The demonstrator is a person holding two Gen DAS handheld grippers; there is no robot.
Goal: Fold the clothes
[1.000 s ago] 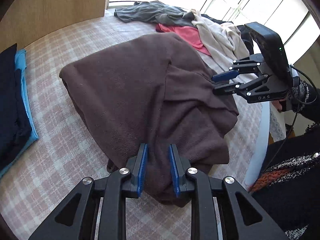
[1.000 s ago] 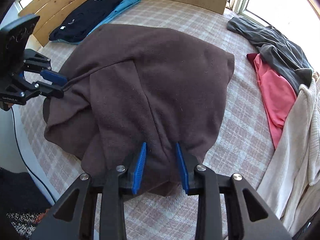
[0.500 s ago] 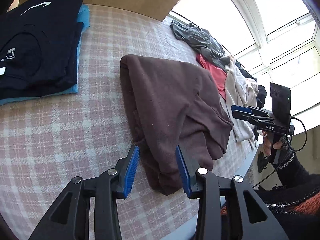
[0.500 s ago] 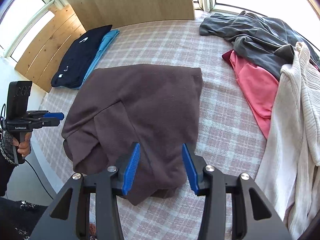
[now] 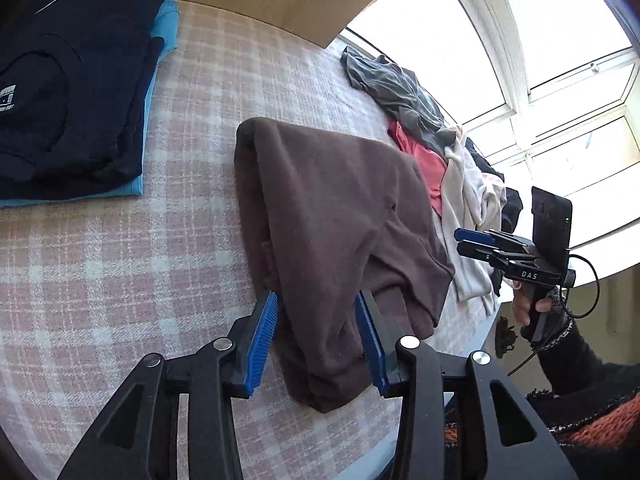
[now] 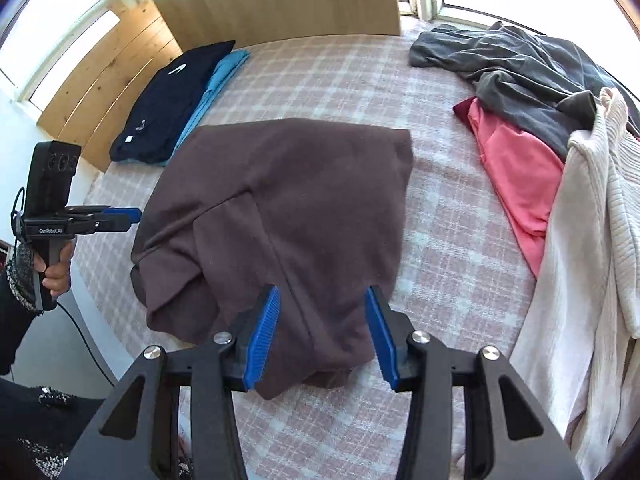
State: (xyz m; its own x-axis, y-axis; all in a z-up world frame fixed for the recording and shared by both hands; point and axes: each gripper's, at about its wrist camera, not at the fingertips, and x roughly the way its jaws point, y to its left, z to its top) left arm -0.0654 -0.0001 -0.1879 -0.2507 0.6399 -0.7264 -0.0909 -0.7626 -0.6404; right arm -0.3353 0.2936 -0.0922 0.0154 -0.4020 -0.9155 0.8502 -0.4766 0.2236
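Checked bedspread (image 6: 460,240): brown garment (image 6: 288,216) part-folded; left gripper (image 5: 316,344) opening, right gripper (image 6: 320,336) parted, both empty; next fold wants aligned edges, smoothed flat.

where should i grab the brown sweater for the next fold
Probably the two near corners of the brown sweater at the bed edge, coming from above. The hem bunches and overhangs there, giving an edge to pinch; the far fold lies flat.
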